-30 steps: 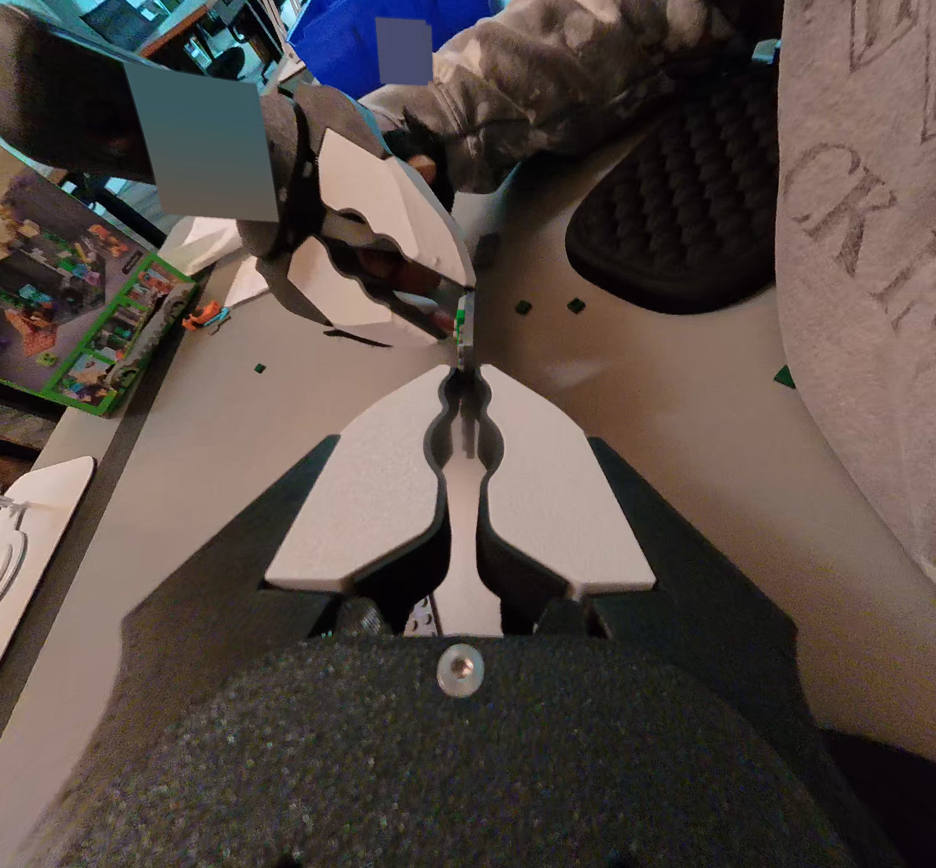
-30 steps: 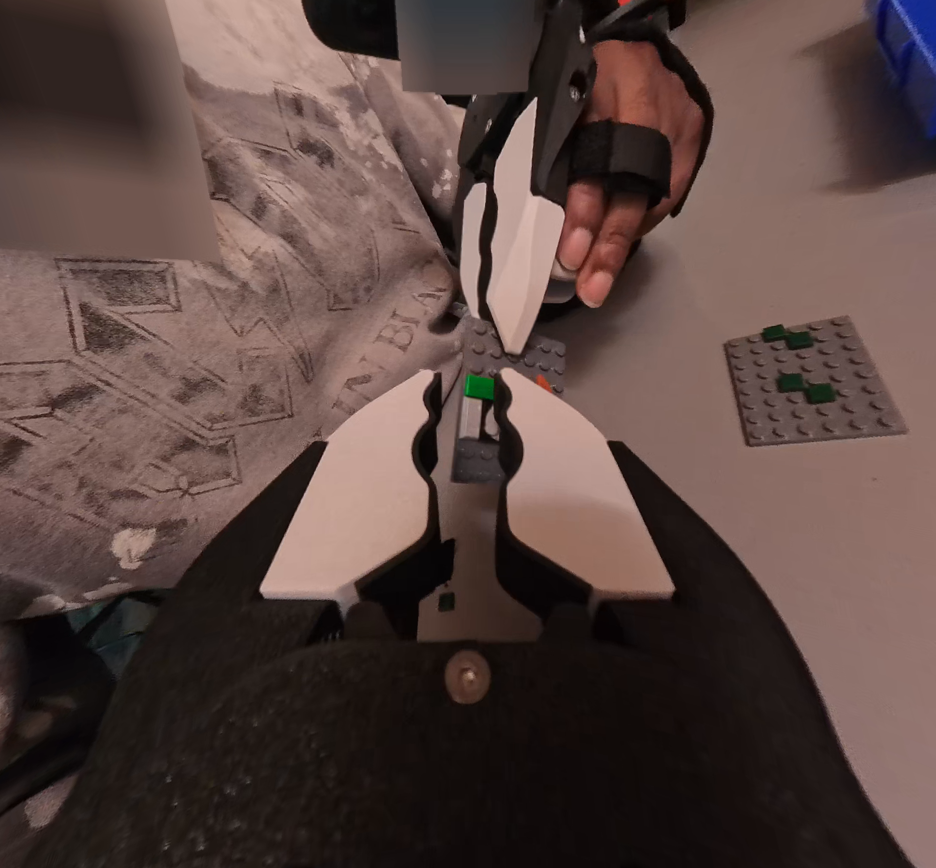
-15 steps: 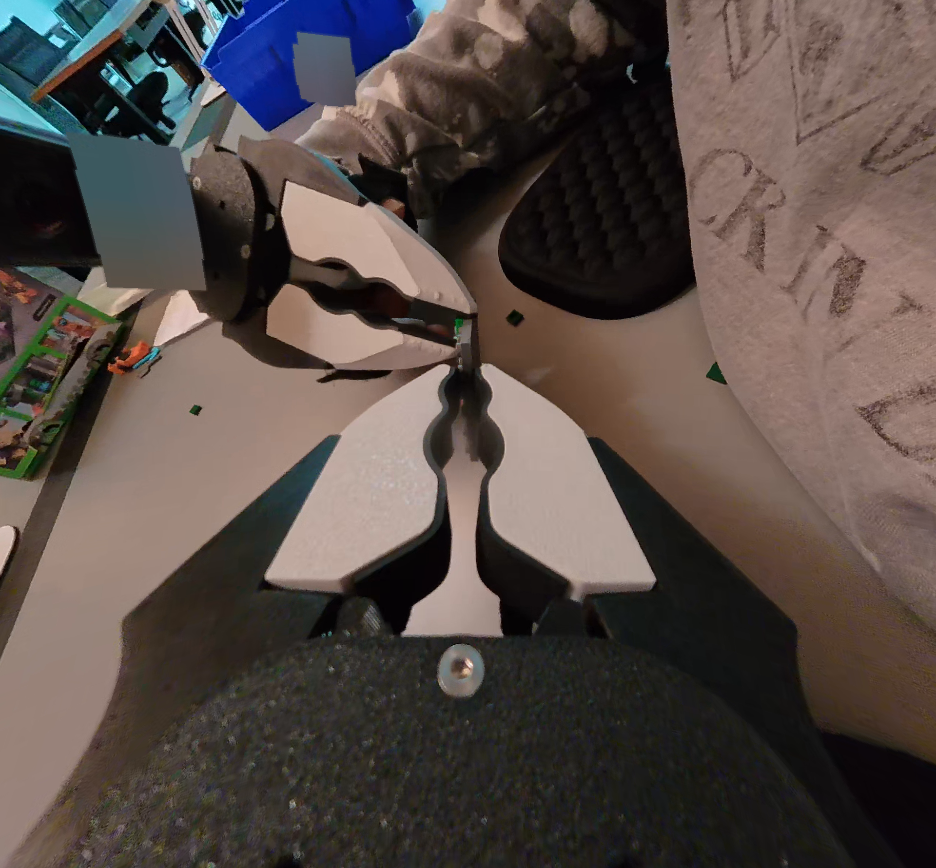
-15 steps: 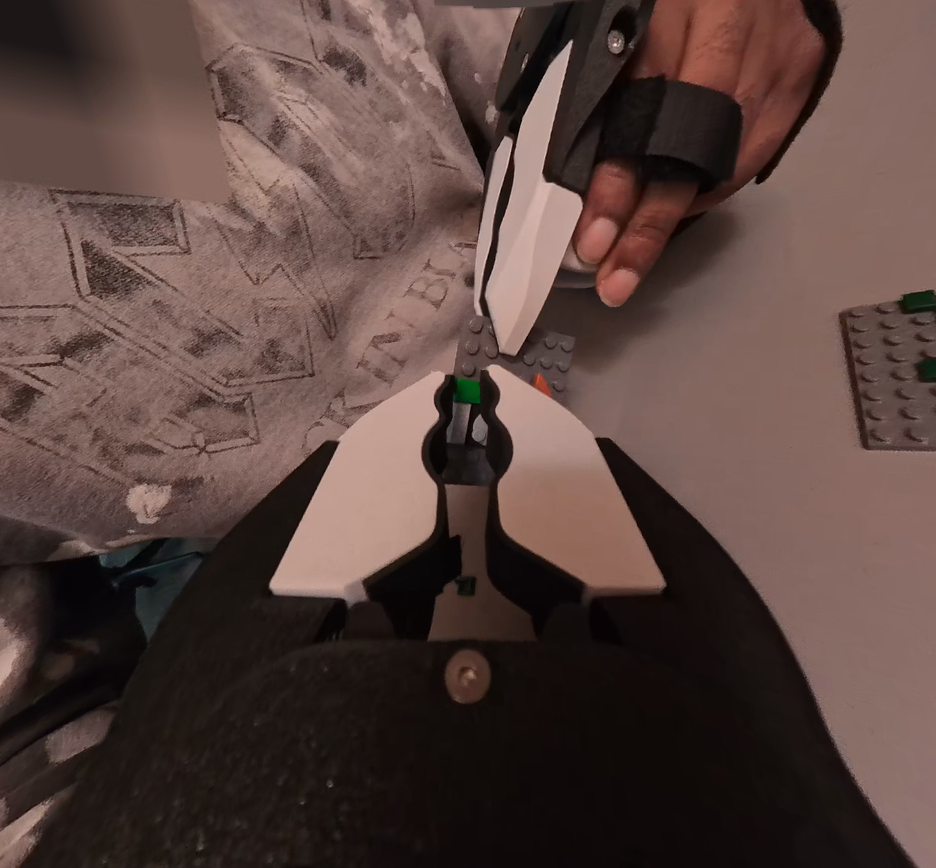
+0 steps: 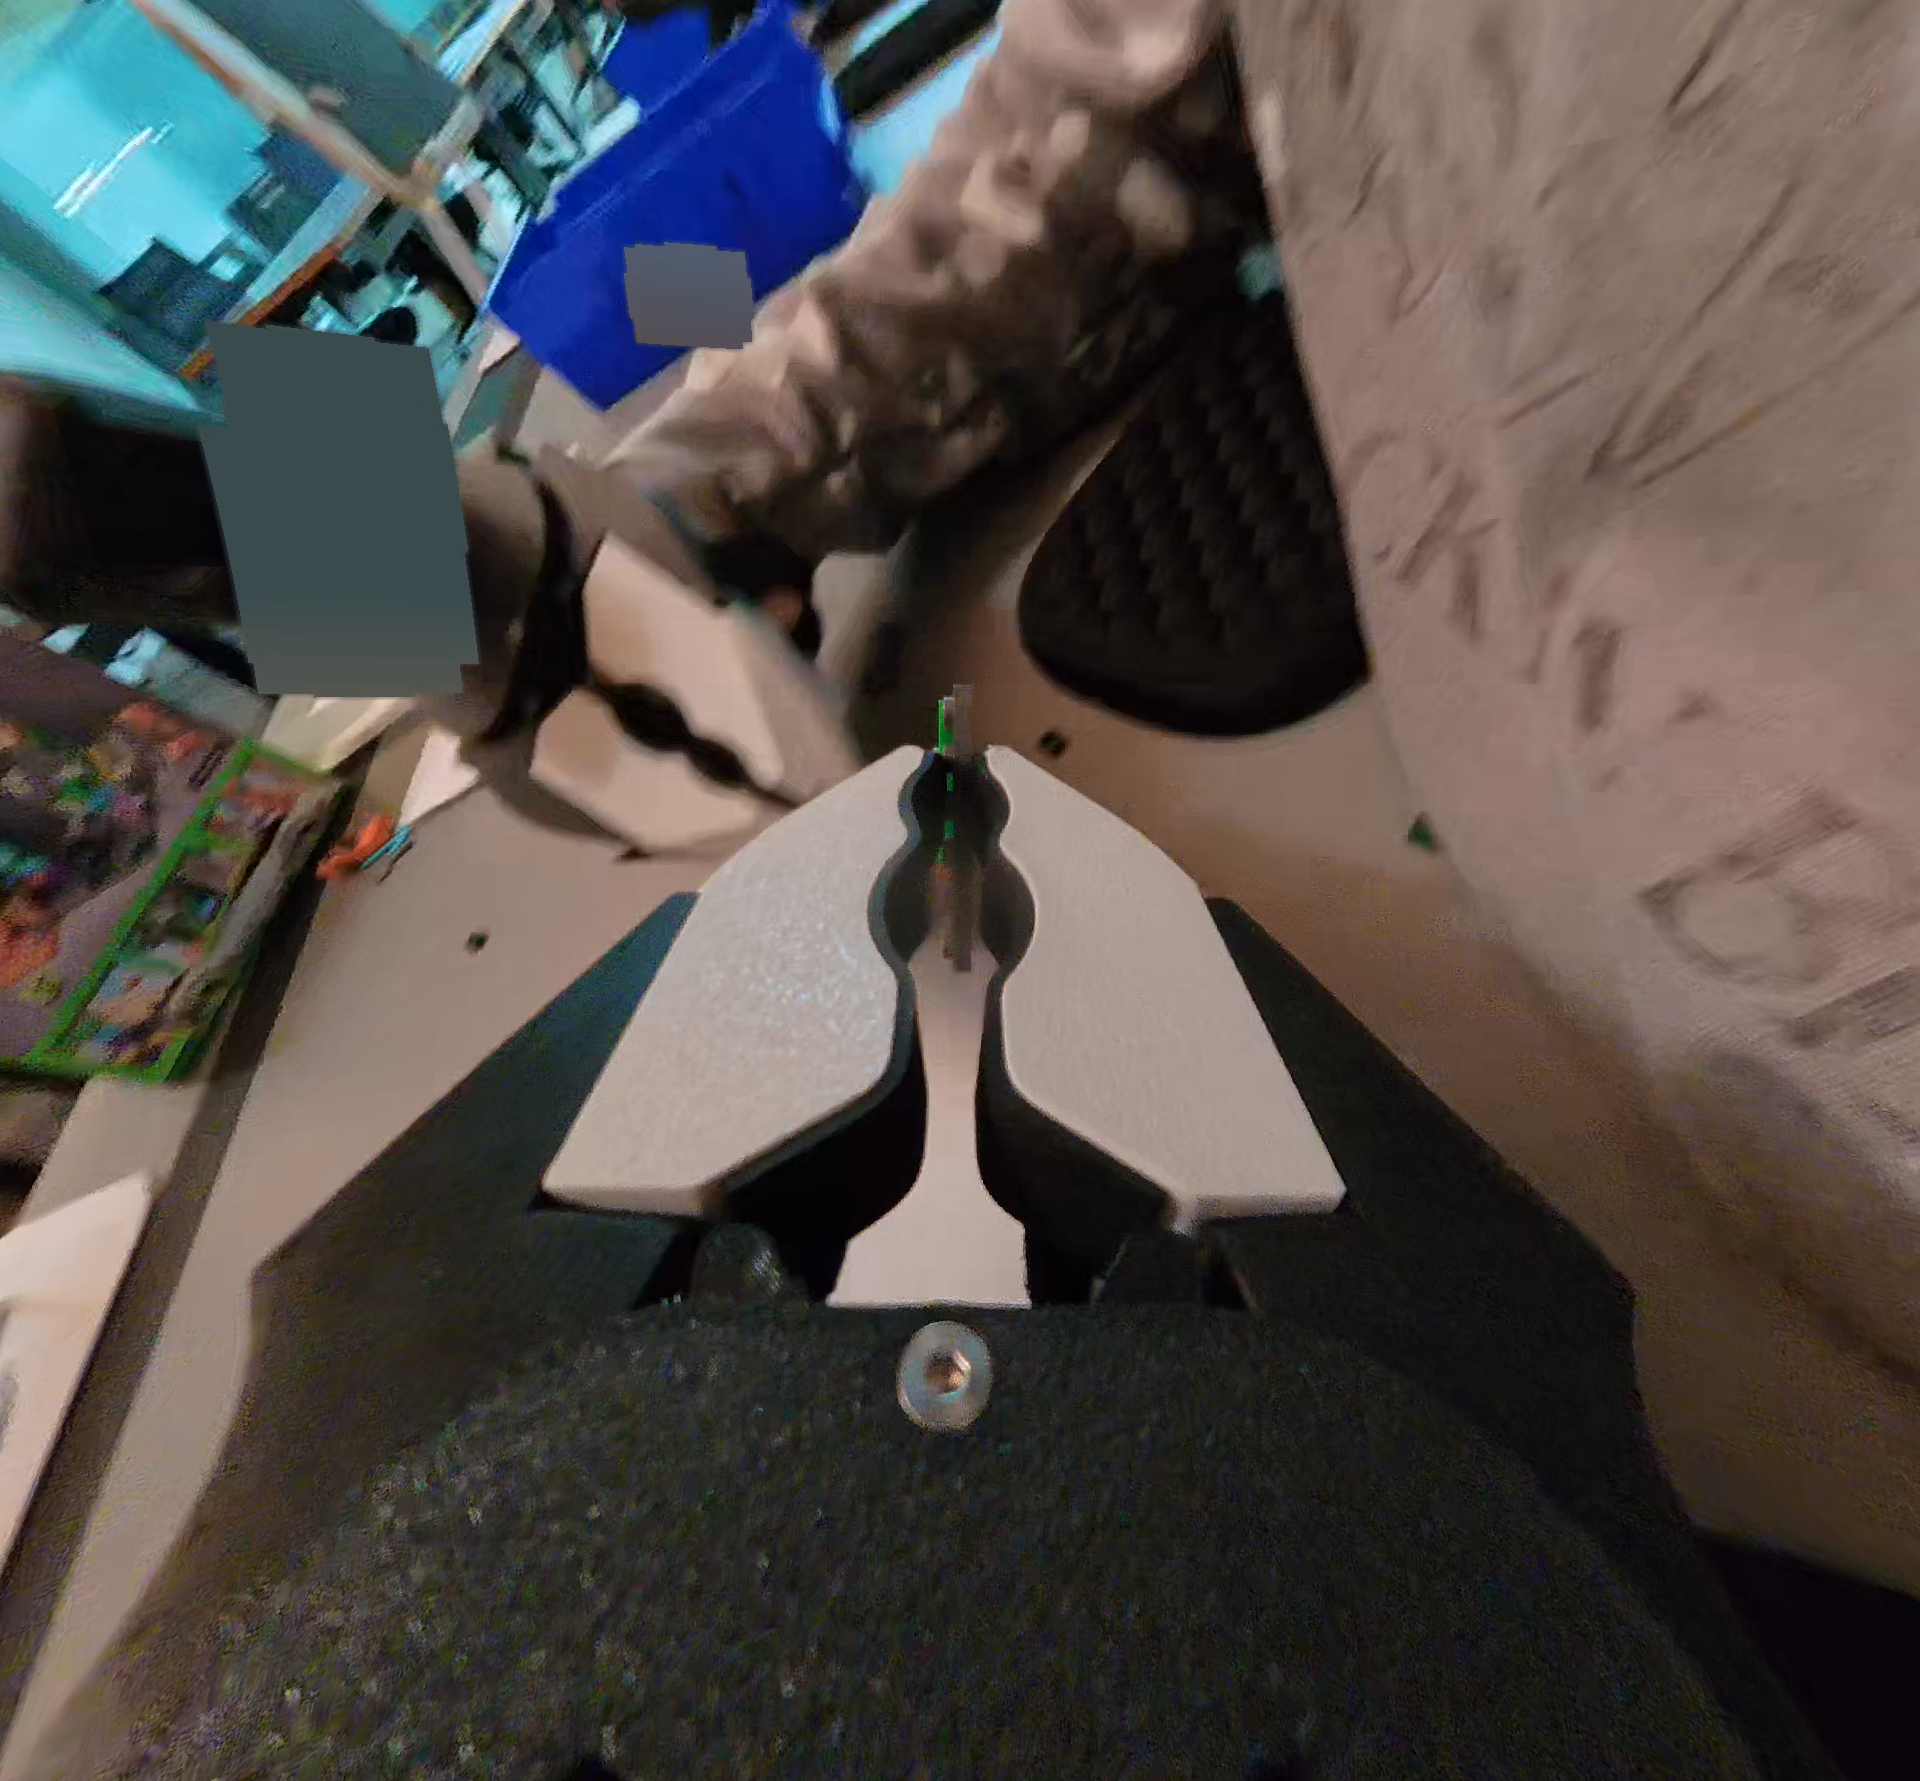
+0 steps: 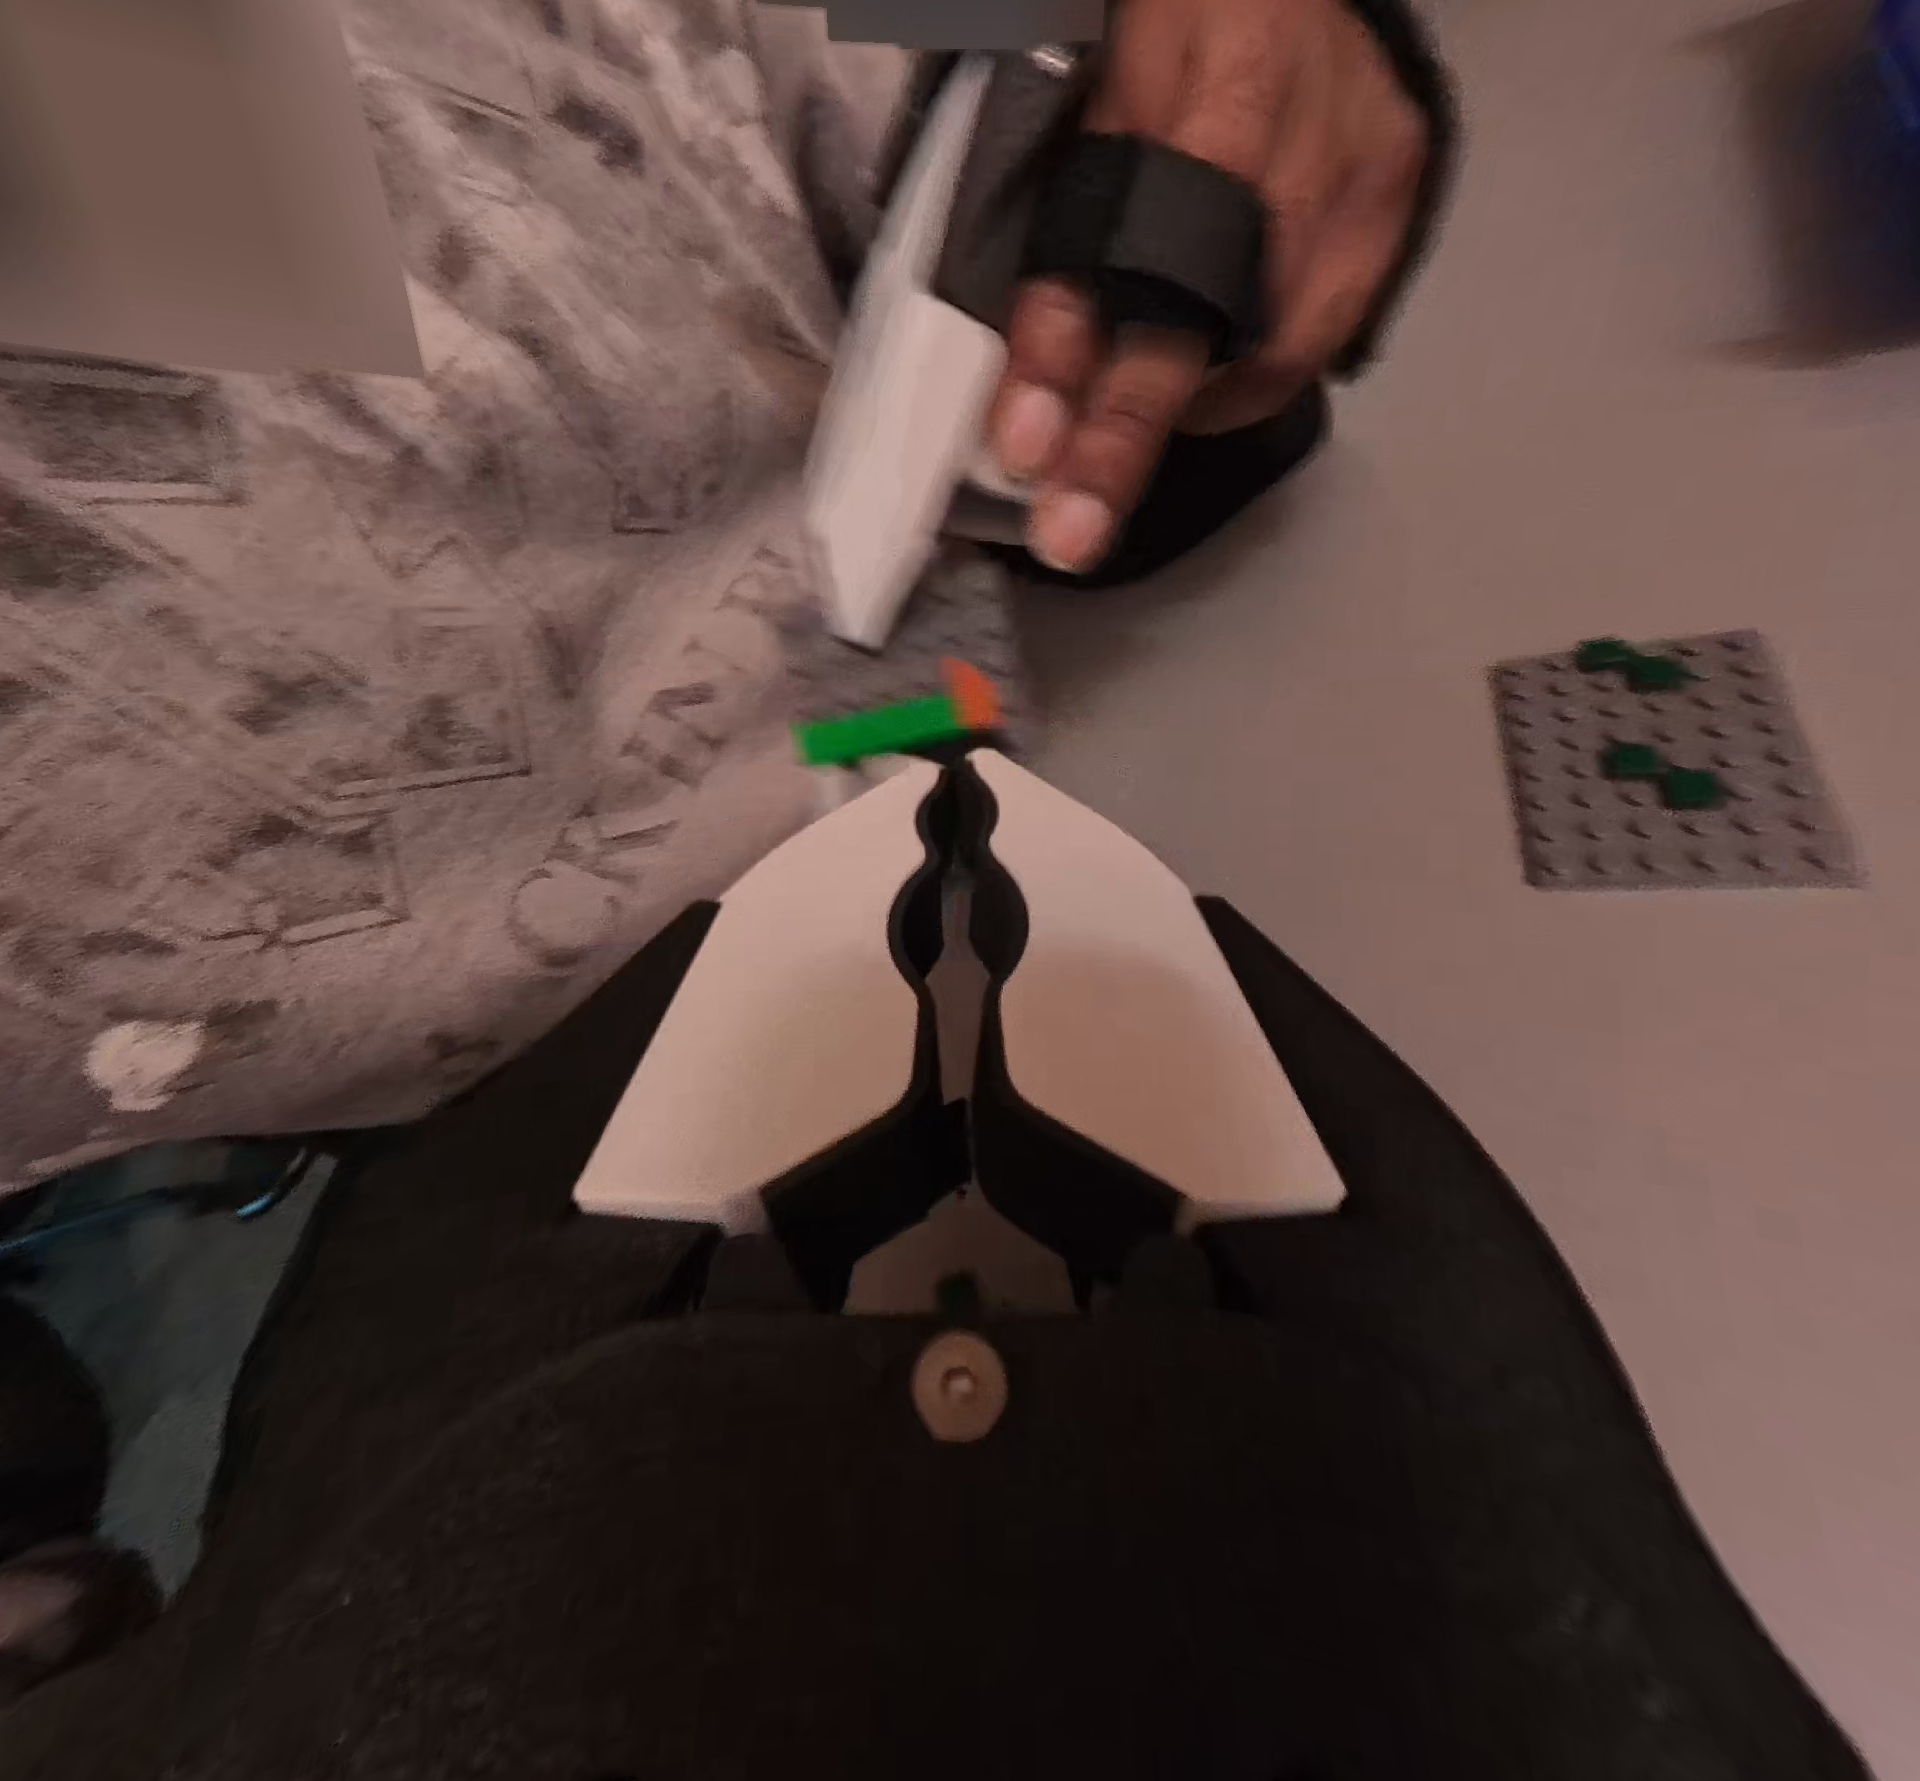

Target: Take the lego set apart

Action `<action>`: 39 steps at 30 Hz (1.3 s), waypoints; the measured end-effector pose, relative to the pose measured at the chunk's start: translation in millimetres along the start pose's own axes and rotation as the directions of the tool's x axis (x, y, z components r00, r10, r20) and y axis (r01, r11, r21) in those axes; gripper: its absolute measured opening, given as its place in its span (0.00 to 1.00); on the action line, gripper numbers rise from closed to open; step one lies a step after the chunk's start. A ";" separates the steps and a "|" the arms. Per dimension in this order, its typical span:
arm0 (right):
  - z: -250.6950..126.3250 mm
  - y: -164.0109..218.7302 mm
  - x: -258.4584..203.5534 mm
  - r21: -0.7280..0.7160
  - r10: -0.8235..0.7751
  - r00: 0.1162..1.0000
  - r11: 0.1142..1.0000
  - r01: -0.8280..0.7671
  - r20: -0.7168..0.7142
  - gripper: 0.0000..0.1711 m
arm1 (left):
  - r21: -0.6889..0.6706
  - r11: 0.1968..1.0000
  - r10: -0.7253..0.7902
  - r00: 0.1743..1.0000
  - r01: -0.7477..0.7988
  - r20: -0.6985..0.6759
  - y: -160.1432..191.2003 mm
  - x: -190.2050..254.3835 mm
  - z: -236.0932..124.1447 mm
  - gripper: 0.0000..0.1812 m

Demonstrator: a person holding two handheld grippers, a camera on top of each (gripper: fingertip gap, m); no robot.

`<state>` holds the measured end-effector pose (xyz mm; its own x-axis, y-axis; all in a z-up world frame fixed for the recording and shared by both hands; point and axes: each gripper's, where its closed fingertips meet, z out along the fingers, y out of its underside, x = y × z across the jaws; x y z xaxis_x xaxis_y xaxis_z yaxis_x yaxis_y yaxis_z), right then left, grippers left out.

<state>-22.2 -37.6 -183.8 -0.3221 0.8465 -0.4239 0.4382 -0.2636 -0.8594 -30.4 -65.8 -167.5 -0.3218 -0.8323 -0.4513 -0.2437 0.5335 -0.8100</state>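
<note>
My left gripper (image 5: 956,760) is shut on a thin grey lego plate (image 5: 961,708), held edge-on, with a green strip along its left face. The right wrist view shows that plate (image 6: 956,635) under the left gripper's white finger (image 6: 883,505). My right gripper (image 6: 958,770) has its fingertips together. A bright green brick (image 6: 878,729) lies crosswise just beyond those tips, next to an orange piece (image 6: 971,692). I cannot tell whether the tips pinch the brick. In the left wrist view the right gripper's white fingers (image 5: 675,651) are blurred, off to the left of the plate.
A second grey baseplate (image 6: 1673,765) with dark green tiles lies on the table to the right. A blue bin (image 5: 675,204), a lego box (image 5: 135,879) and a black pad (image 5: 1195,568) stand around. Small green pieces (image 5: 1052,742) are scattered. The person's sweatshirt (image 5: 1610,381) is close. Left and right tips are no more than a few centimetres apart.
My right fingers closed around the green brick on the plate, then came fully together. The brick, lengthwise between them before, now lies crosswise ahead of the tips. The right gripper drew away from the plate.
</note>
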 end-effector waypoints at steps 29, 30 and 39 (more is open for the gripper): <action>-36.6 -51.4 46.8 -0.519 -0.735 0.306 0.656 0.547 -0.605 0.05 | 0.310 0.463 -0.821 0.534 0.830 -0.203 35.0 -86.1 -51.6 0.19; -35.1 -53.6 43.1 -0.548 -0.769 0.260 0.610 0.572 -0.584 0.05 | 0.314 0.369 -0.847 0.456 0.875 -0.273 34.7 -88.7 -53.6 0.18; -10.2 -57.7 13.9 -0.726 -0.926 -0.055 0.255 0.639 -0.373 0.05 | 0.015 0.136 -0.822 0.122 0.991 -0.556 18.2 -53.6 -29.9 0.16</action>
<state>-43.4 -5.9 -137.1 -0.0751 0.3705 0.9258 0.5153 0.8093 -0.2821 -44.9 -7.0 -146.9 -0.3474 -0.4560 0.8194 -0.3383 -0.7540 -0.5631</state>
